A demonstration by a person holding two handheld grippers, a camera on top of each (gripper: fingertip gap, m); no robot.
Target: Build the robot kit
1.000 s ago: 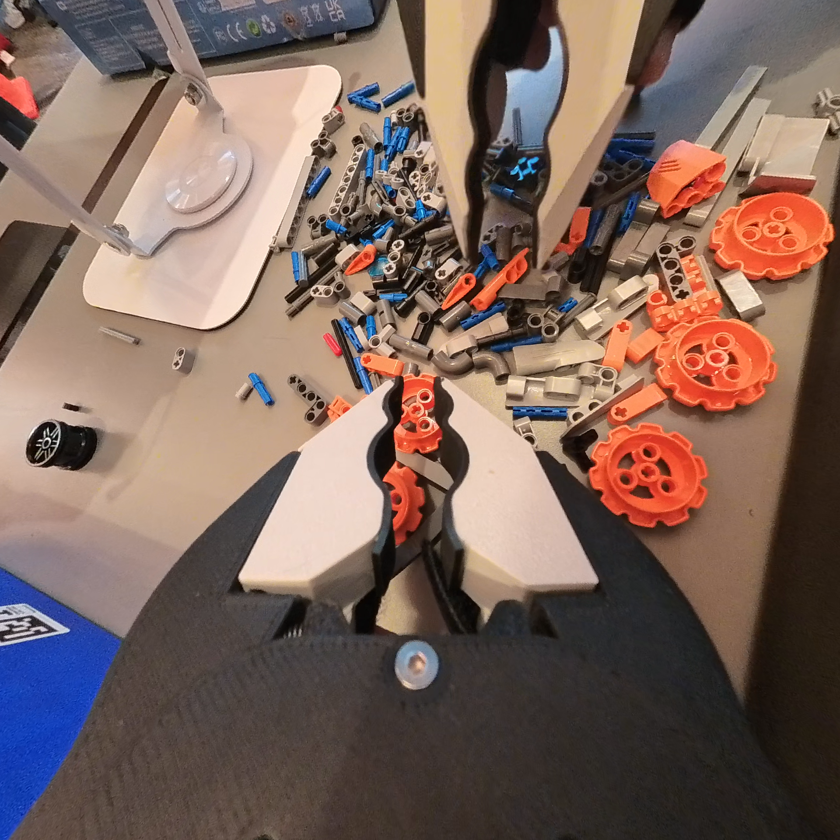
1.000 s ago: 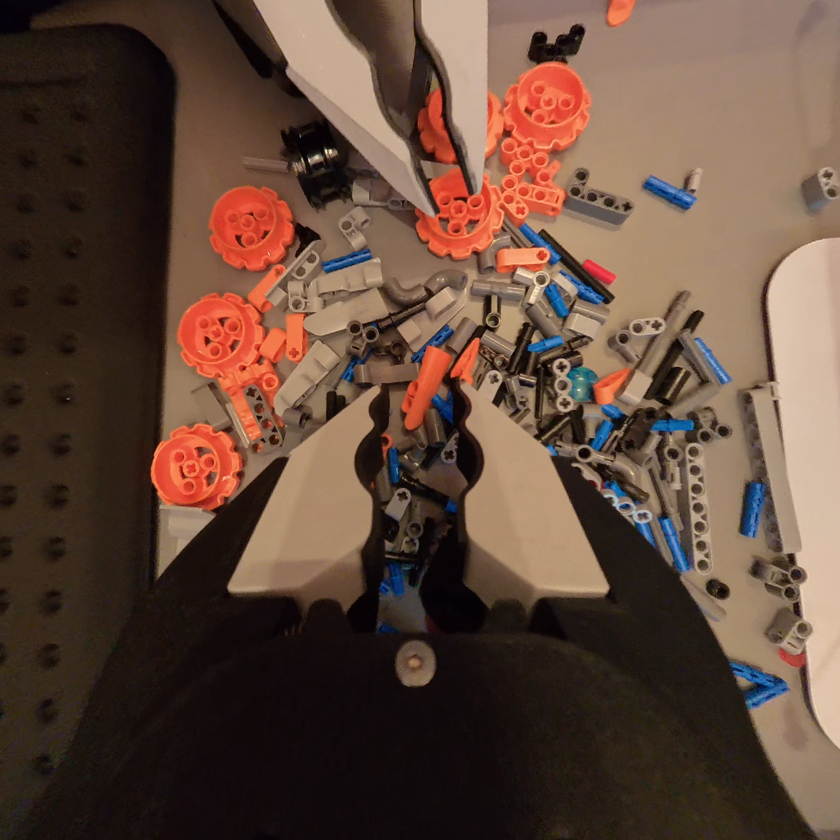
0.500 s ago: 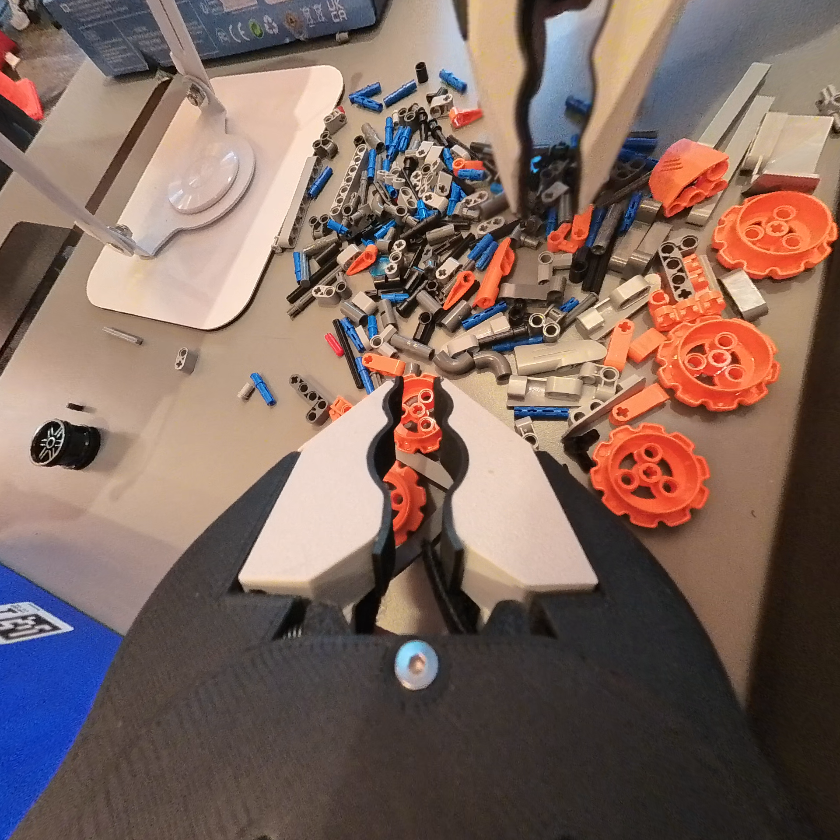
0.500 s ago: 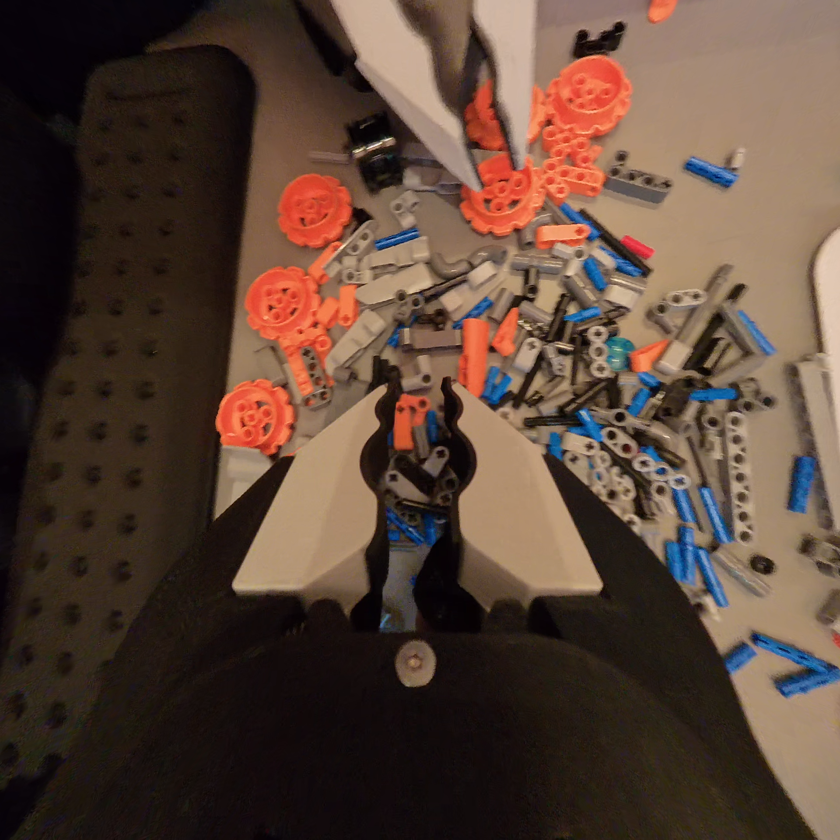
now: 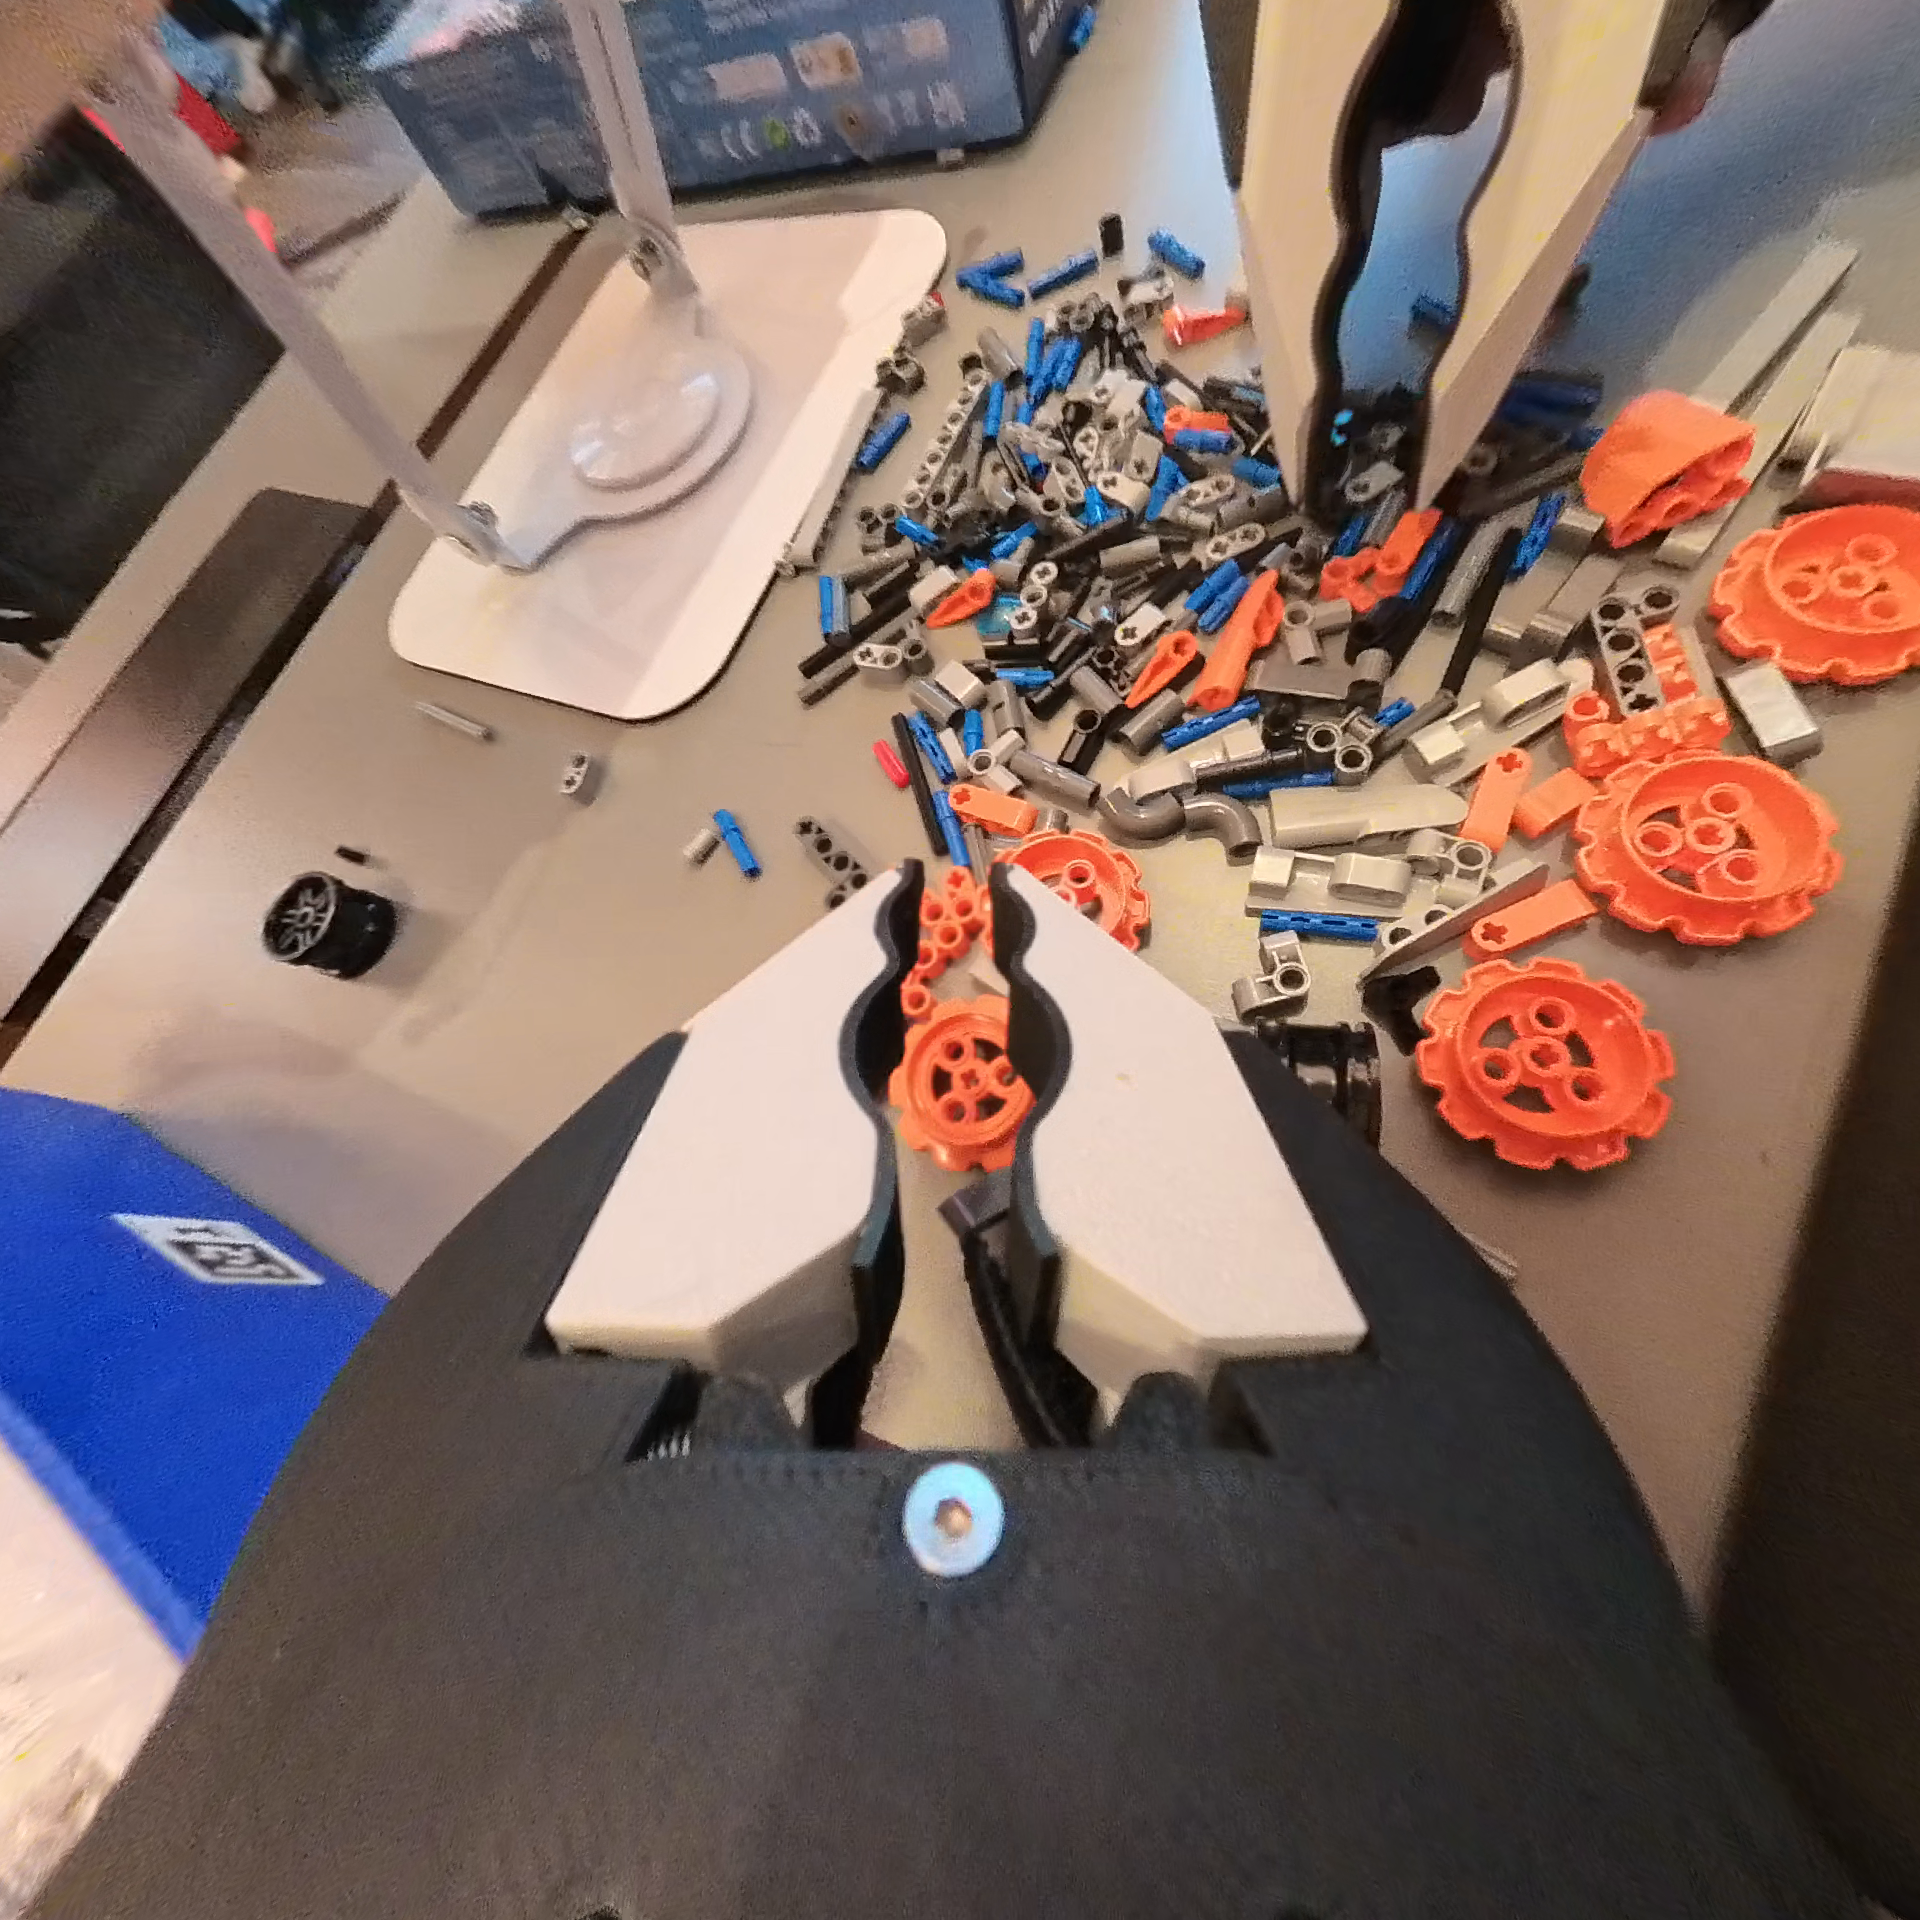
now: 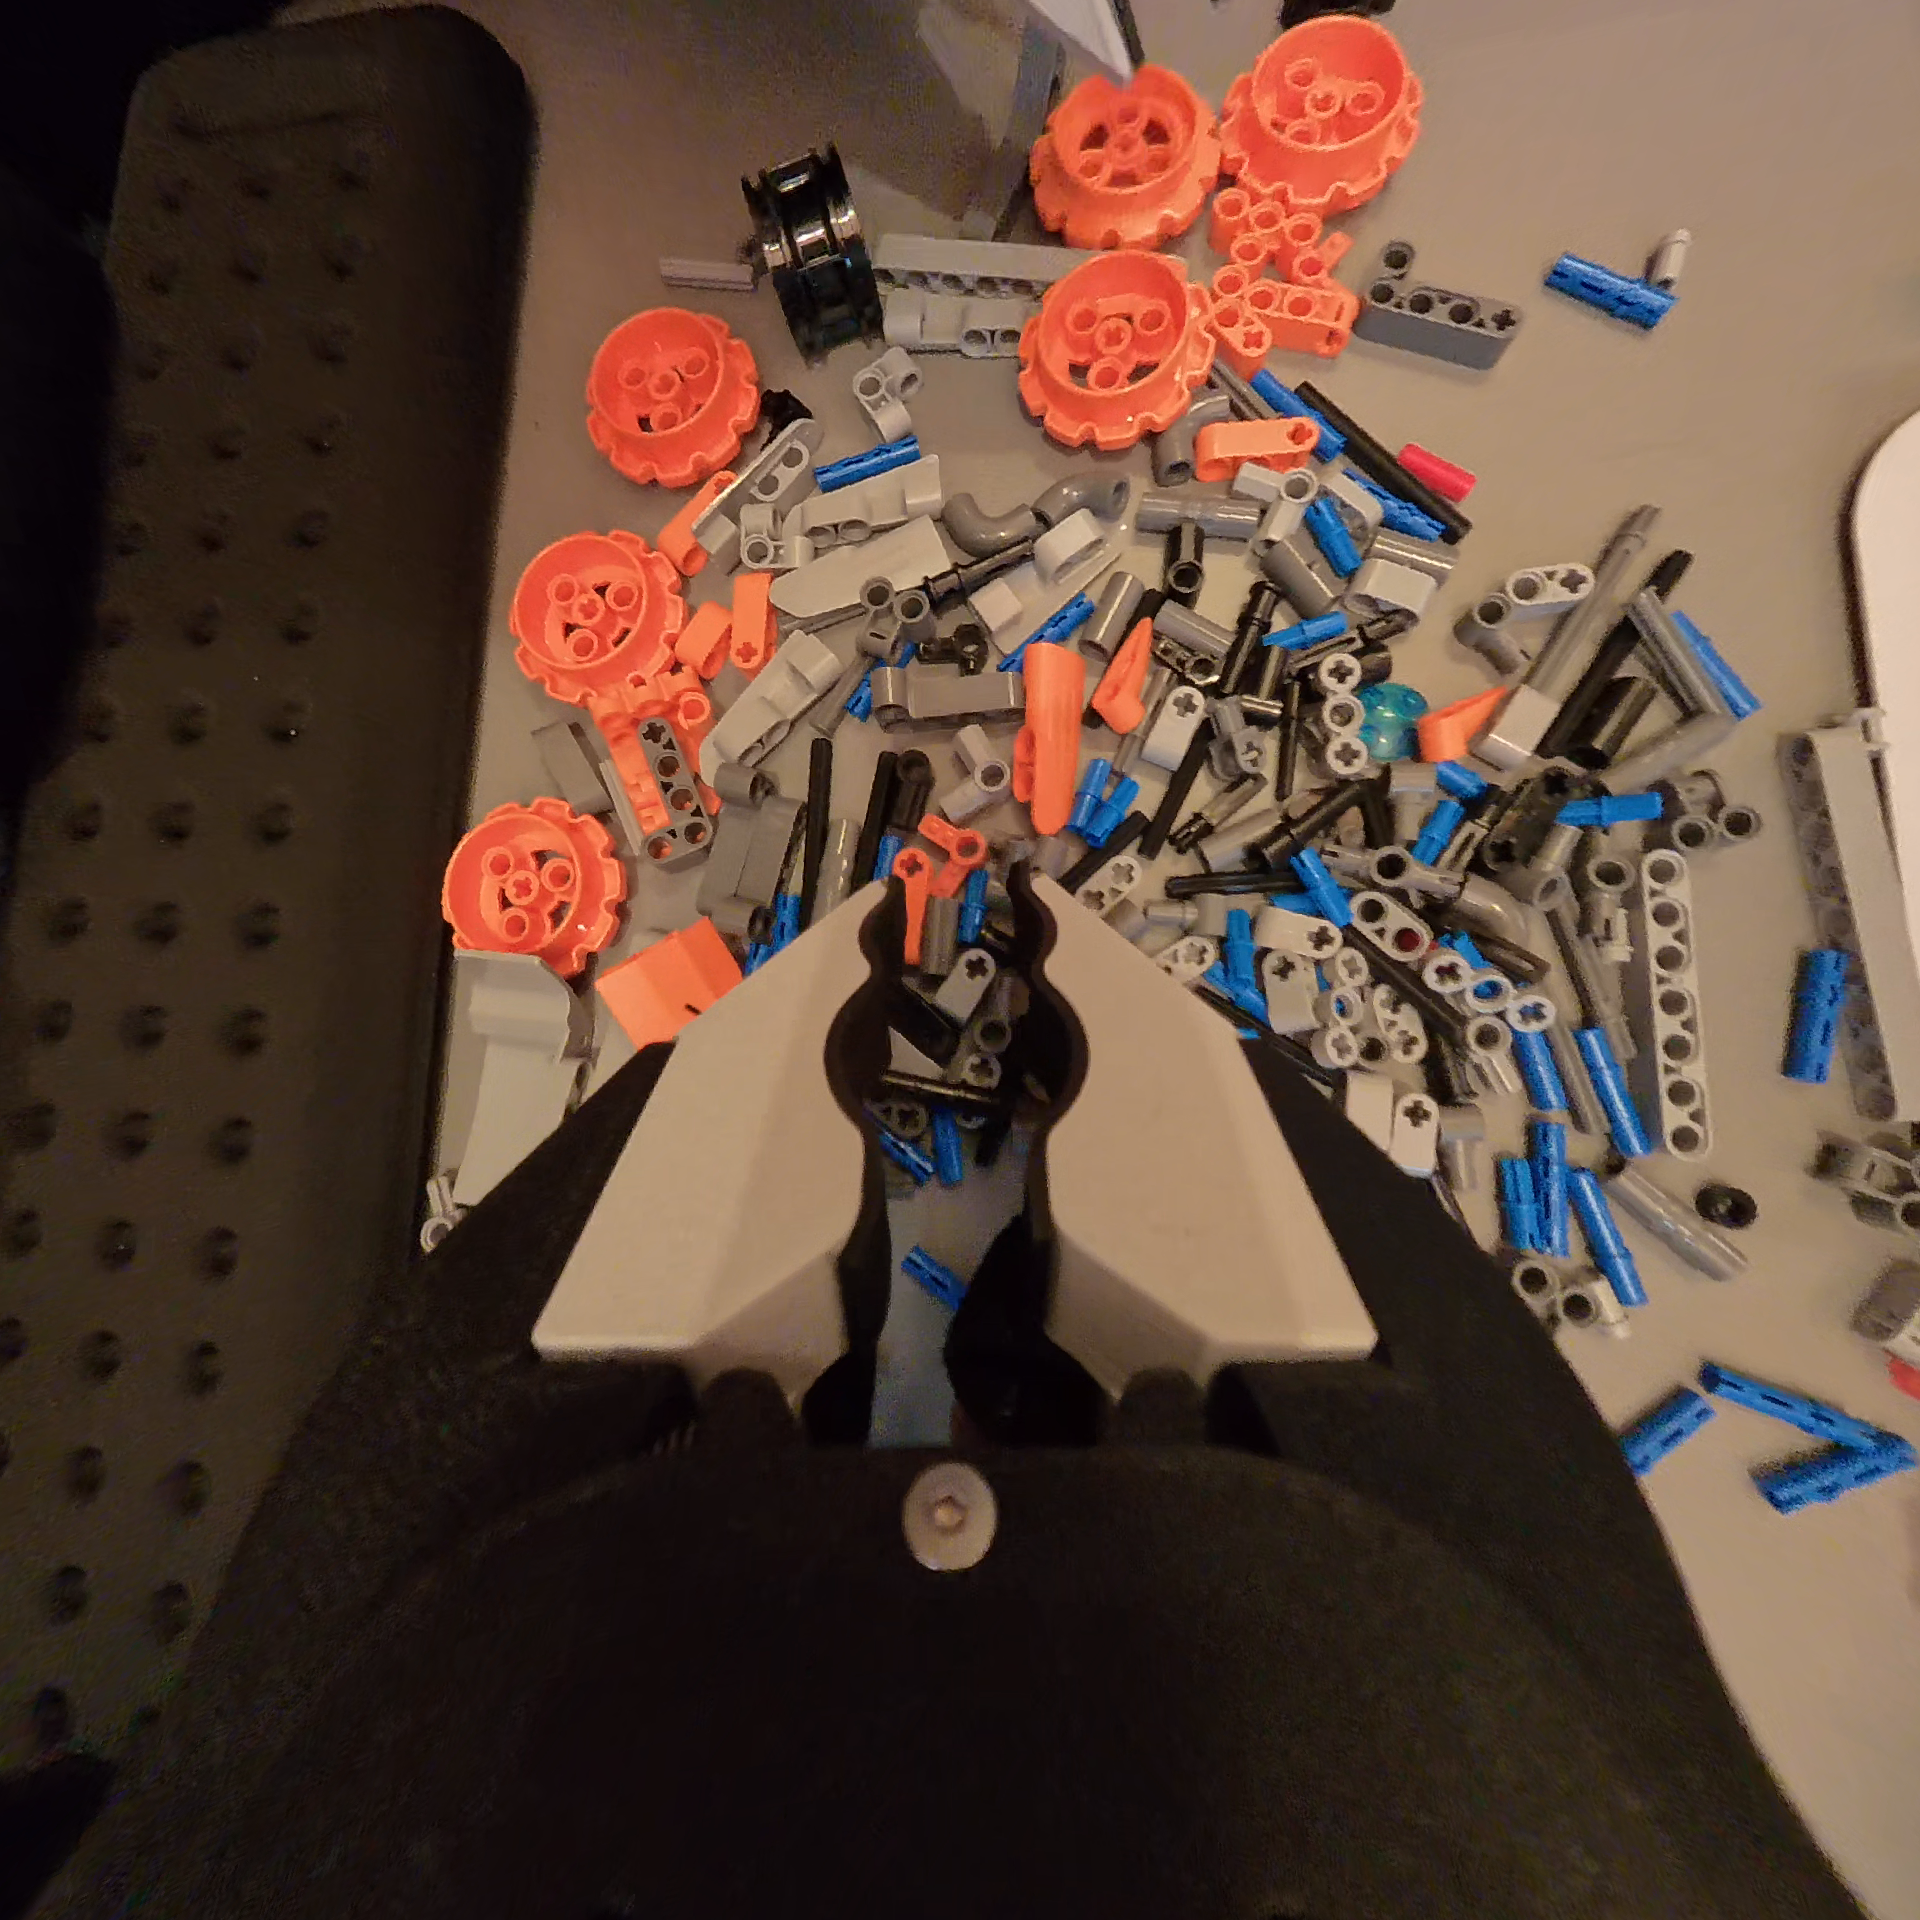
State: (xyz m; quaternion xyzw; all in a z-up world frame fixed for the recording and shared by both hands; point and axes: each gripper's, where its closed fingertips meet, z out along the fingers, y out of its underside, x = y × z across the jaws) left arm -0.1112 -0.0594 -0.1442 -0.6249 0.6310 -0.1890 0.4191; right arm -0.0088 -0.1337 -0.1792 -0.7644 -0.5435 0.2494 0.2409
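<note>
A pile of small grey, black, blue and orange building parts (image 5: 1122,582) lies on a grey table (image 5: 520,987). My left gripper (image 5: 954,883) hovers with its jaws a narrow gap apart and holds nothing. An orange toothed wheel (image 5: 966,1086) lies on the table below its gap, and another wheel (image 5: 1081,883) lies at its tips. My right gripper (image 6: 961,883) is open with a narrow gap, its tips down in the pile (image 6: 1299,831) around a thin orange arm (image 6: 914,904). It also shows in the left wrist view (image 5: 1371,499). The left gripper's fingers (image 6: 1086,31) show at the top edge of the right wrist view.
Several more orange wheels (image 5: 1543,1060) lie at the right of the pile. A black wheel (image 5: 327,925) lies alone at the left, another (image 6: 816,249) lies by a grey beam. A white lamp base (image 5: 665,468), a blue box (image 5: 727,83) and a dark studded mat (image 6: 208,727) border the table. Spacing between my two grippers at the tips: around 15 centimetres. The wheel (image 5: 1081,883) is about 4 centimetres from my left fingertips and 11 centimetres from my right. Look for it in the right wrist view (image 6: 1103,378) too.
My right gripper moved across the pile away from the orange wheels, and its jaws narrowed. My left gripper drew back and up from the orange wheels with its gap unchanged.
</note>
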